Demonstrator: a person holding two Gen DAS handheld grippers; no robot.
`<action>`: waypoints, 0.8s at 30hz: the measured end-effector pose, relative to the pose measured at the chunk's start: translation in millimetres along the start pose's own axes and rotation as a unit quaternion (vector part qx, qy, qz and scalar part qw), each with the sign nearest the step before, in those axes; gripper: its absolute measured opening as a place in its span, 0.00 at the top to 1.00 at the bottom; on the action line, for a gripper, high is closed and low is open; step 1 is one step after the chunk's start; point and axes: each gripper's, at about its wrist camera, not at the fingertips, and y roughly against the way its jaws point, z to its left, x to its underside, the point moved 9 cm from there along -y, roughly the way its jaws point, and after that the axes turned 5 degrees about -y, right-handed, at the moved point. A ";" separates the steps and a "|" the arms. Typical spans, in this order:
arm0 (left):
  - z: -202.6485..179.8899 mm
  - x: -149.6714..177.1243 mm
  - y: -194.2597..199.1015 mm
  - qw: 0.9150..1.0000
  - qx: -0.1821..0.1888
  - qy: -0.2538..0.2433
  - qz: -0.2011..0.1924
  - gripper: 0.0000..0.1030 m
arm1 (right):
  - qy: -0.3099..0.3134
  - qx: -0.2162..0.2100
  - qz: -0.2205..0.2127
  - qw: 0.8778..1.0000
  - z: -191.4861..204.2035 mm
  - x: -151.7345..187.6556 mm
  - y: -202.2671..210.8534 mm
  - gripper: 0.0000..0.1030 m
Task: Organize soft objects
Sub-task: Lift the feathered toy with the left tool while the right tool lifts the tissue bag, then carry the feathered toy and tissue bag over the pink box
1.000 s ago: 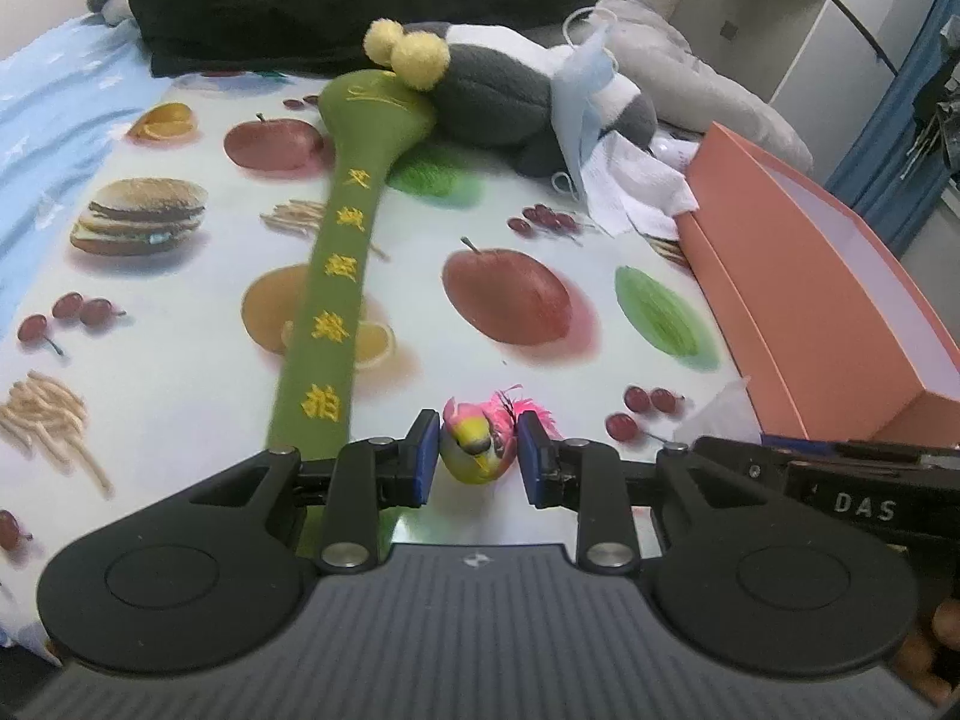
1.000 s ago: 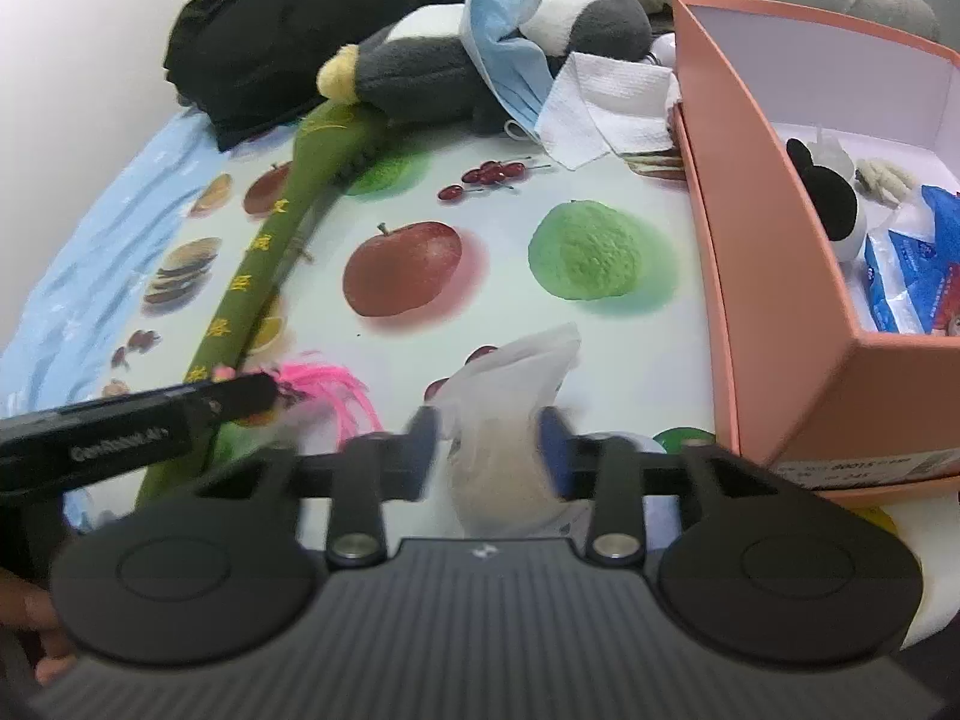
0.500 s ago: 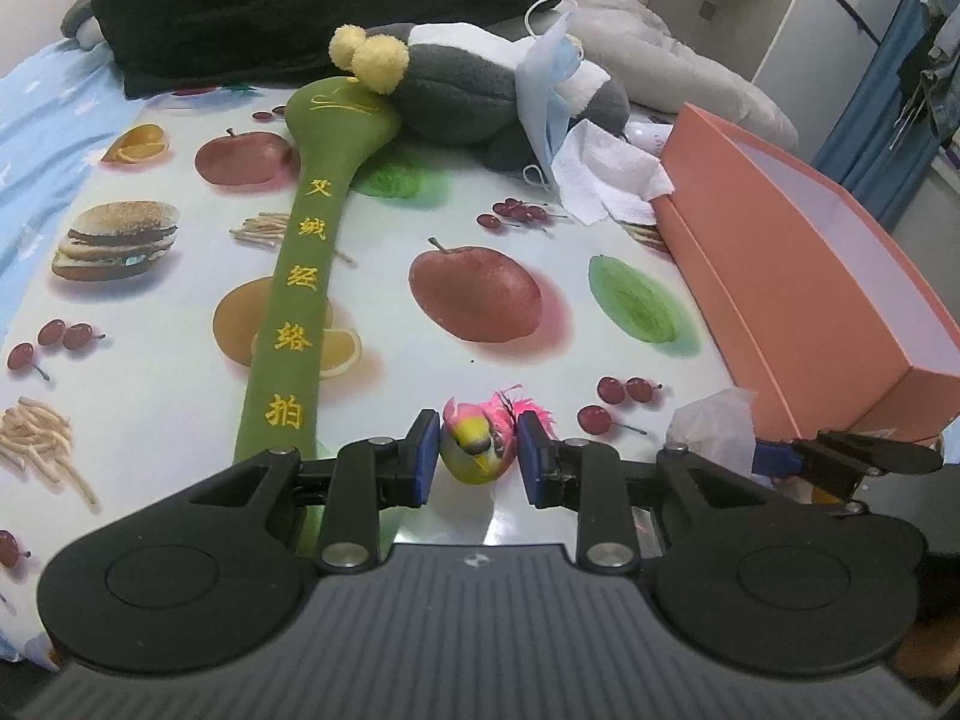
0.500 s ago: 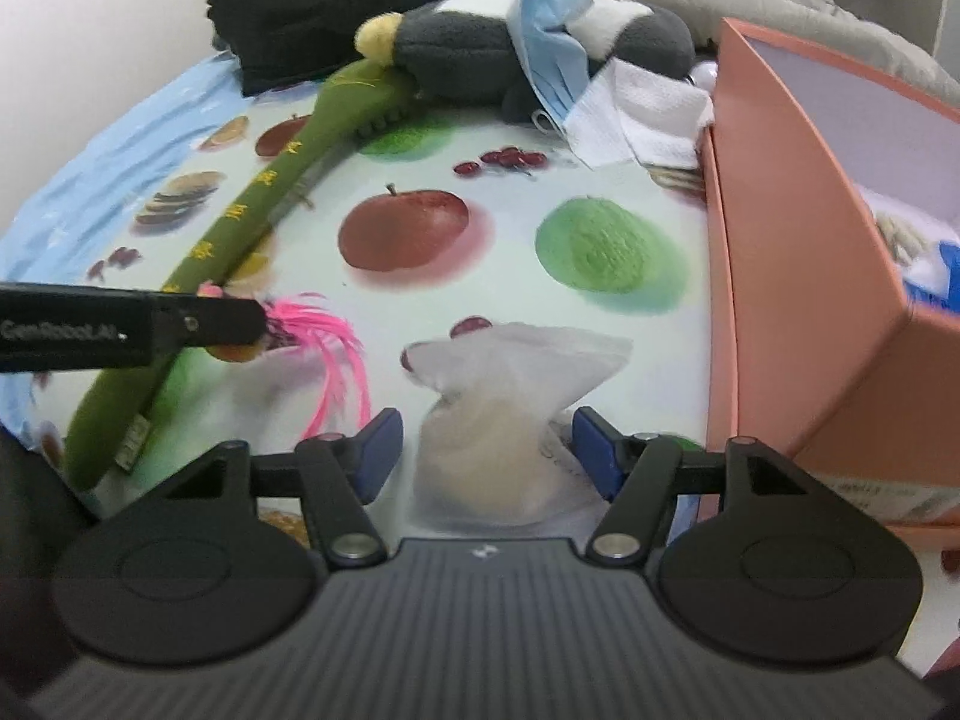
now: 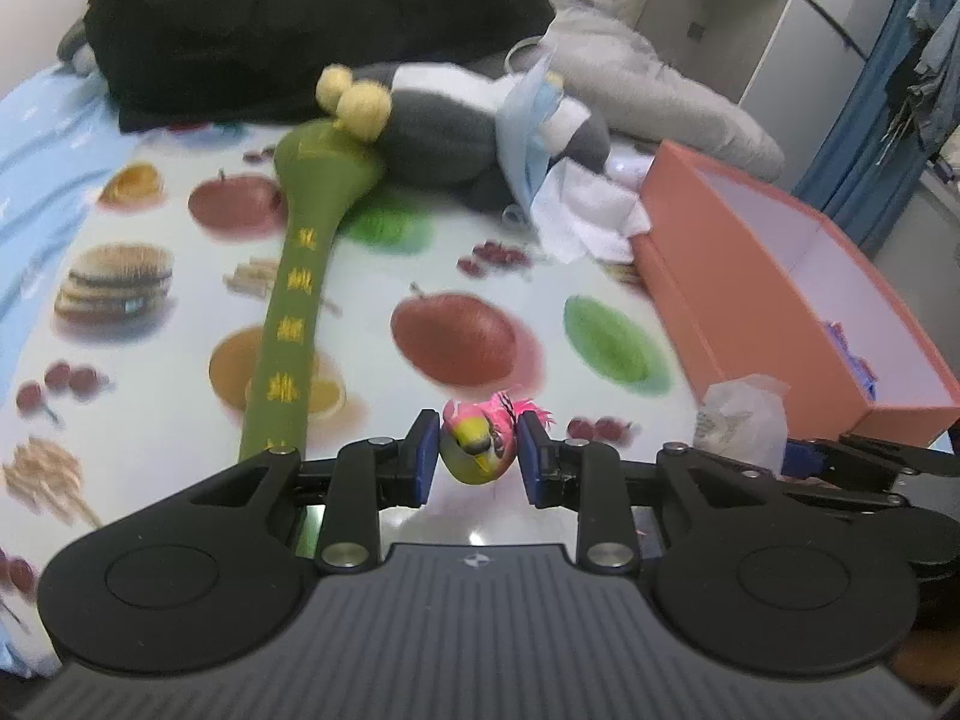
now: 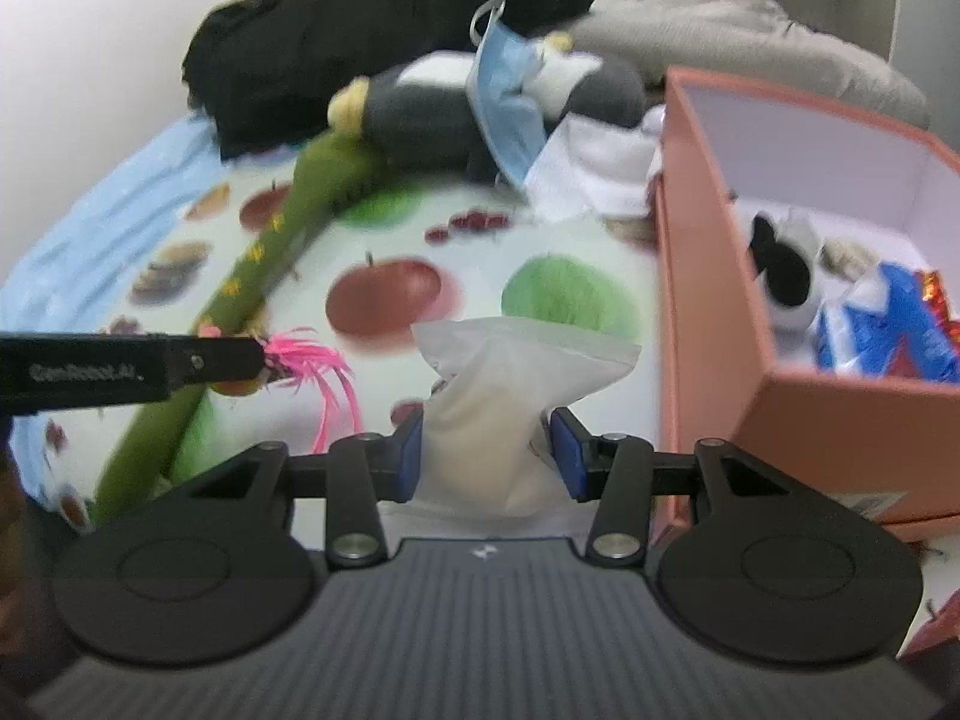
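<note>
My left gripper (image 5: 477,463) is shut on a small yellow-green bird toy (image 5: 474,447) with pink feathers (image 6: 318,366), held just above the fruit-print cloth (image 5: 180,396). In the right wrist view its black finger (image 6: 120,369) reaches in from the left. My right gripper (image 6: 486,456) has a white plastic bag (image 6: 498,396) between its blue pads; the jaws are closing and pinch the bag's lower part. That bag (image 5: 744,420) also shows at the right of the left wrist view, close to the orange box (image 5: 750,312).
The orange box (image 6: 708,300) stands open at the right, holding a black-and-white plush (image 6: 786,276) and a blue packet (image 6: 888,330). A long green padded stick (image 5: 294,312), a grey plush (image 5: 444,132) with a blue mask (image 5: 528,132), white cloth (image 5: 588,222) and black clothing (image 5: 300,30) lie behind.
The right gripper's jaws spread wide around the white bag, then came in on it. Both grippers rose a little, the bird toy staying in the left one.
</note>
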 end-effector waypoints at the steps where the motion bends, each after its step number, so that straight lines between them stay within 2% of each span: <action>1: -1.1 -4.5 3.0 1.000 0.002 -0.001 -0.004 0.68 | -0.002 0.001 -0.006 1.000 0.3 -3.9 4.9 0.53; 14: -29.9 -56.5 44.3 0.997 0.036 -0.016 -0.062 0.68 | -0.023 -0.004 -0.083 0.996 -1.0 -55.7 62.8 0.53; 24: -88.6 -76.1 46.3 0.992 0.091 -0.045 -0.078 0.68 | -0.043 0.034 -0.109 0.993 -38.0 -64.6 94.8 0.53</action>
